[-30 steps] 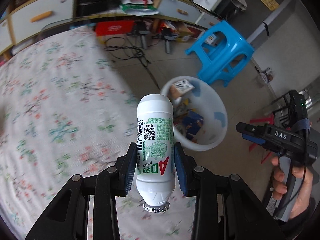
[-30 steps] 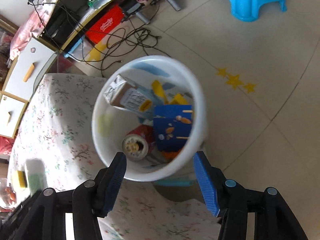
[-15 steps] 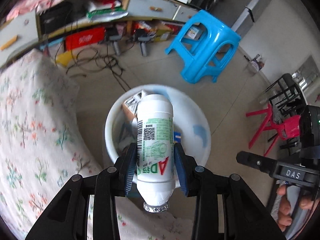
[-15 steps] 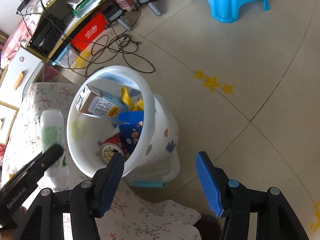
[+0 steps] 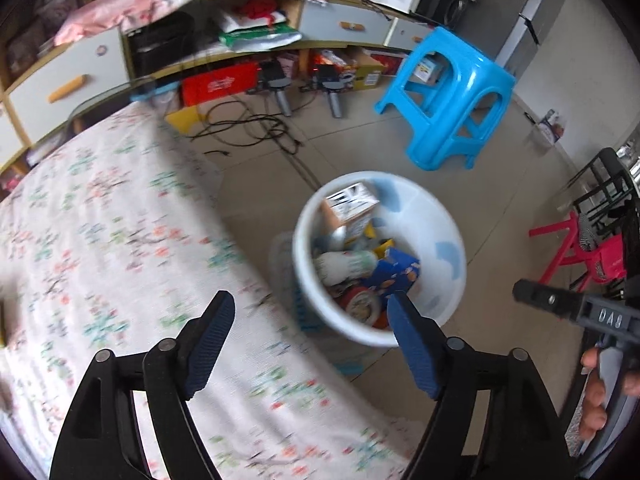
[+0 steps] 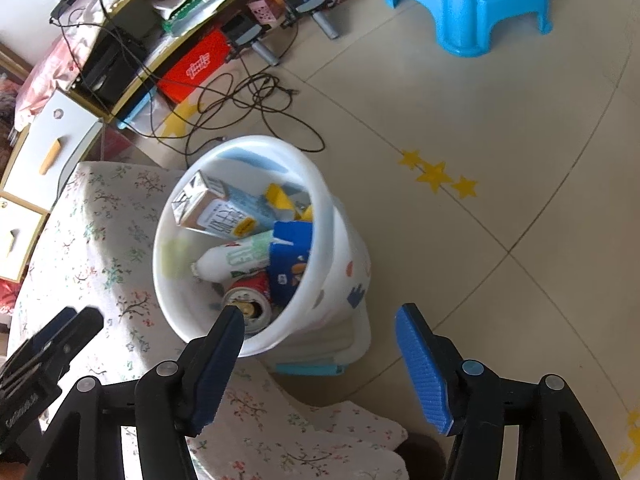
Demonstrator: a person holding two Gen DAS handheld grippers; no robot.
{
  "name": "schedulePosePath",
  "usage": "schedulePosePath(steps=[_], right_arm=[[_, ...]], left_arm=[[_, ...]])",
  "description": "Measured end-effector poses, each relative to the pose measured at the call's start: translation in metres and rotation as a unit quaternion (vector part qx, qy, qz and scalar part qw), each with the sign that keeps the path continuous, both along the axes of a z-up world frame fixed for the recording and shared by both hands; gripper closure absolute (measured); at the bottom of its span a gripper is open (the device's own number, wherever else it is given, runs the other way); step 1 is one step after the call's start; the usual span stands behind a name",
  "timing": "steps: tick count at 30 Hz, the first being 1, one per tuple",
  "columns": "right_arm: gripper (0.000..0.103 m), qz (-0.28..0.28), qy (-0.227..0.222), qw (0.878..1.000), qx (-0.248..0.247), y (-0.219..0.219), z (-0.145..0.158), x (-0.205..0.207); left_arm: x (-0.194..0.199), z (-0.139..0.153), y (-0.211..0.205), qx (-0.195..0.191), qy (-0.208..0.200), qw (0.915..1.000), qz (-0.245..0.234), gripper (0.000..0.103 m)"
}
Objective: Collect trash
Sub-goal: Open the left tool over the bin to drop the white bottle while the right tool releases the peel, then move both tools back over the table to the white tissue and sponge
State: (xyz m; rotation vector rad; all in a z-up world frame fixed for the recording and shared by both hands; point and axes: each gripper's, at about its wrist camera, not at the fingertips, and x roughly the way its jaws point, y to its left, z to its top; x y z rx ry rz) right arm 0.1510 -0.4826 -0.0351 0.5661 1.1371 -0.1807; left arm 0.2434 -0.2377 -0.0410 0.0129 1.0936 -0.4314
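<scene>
The white bottle (image 6: 236, 258) with the green label lies on its side inside the white trash bucket (image 6: 320, 216), at centre frame in the right wrist view, resting among a milk carton (image 6: 212, 210), a blue snack box (image 6: 290, 262) and a red can (image 6: 248, 300). A second ago this bottle was pinched between the left gripper's fingers above the floral cloth; it has since been let go into the bucket. The left gripper (image 5: 310, 334) now has nothing between its fingers, which are spread and opening wider, at the lower centre of its own view. The right gripper (image 6: 320, 354) is likewise empty, its fingers apart and opening, hovering over the near rim of the bucket. The bucket stands on the tiled floor (image 6: 500, 128) just beside the edge of the tabletop (image 5: 100, 240), which is covered in a floral cloth. Beyond it, tangled black cables (image 6: 244, 100) lie on the floor; a blue plastic stool (image 5: 448, 100) stands at upper right, and a low cabinet (image 5: 248, 36) with cluttered shelves runs along the top. A hand (image 5: 600, 396) grips the right gripper's handle at the lower right of the left wrist view.
</scene>
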Motion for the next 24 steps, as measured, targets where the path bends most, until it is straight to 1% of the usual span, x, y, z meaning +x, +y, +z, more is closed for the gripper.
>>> schedulePosePath(steps=[2,7,9,11,12,16,19,22,24], right_arm=[[0.035,0.005,-0.002,1.000,0.000,0.008,0.003,0.003],[0.031,0.026,-0.007,1.000,-0.006,0.031,0.007,0.011],[0.029,0.037,-0.007,0.999,-0.012,0.043,0.009,0.015],[0.028,0.046,-0.006,0.999,-0.019,0.054,0.009,0.018],[0.026,0.049,-0.005,0.999,-0.022,0.059,0.009,0.020],[0.022,0.069,0.002,0.997,-0.038,0.084,0.008,0.027],[0.021,0.084,0.003,0.995,-0.045,0.104,0.008,0.033],[0.020,0.102,0.003,0.993,-0.052,0.126,0.008,0.037],[0.020,0.114,0.005,0.992,-0.059,0.140,0.006,0.041]], left_arm=[[-0.005,0.000,0.017,0.007,0.000,0.9999,0.011,0.017],[-0.022,-0.001,0.065,0.023,0.003,0.9988,0.042,0.014],[-0.027,-0.002,0.082,0.024,0.004,0.9984,0.052,0.010],[-0.032,-0.002,0.101,0.023,0.003,0.9979,0.060,0.002],[-0.036,-0.002,0.113,0.023,0.002,0.9976,0.066,0.001],[-0.046,-0.004,0.147,0.028,0.002,0.9957,0.088,0.000],[-0.049,-0.008,0.178,0.028,0.006,0.9933,0.112,0.000],[-0.051,-0.013,0.210,0.022,0.010,0.9904,0.136,0.000],[-0.052,-0.018,0.234,0.012,0.012,0.9869,0.160,0.000]])
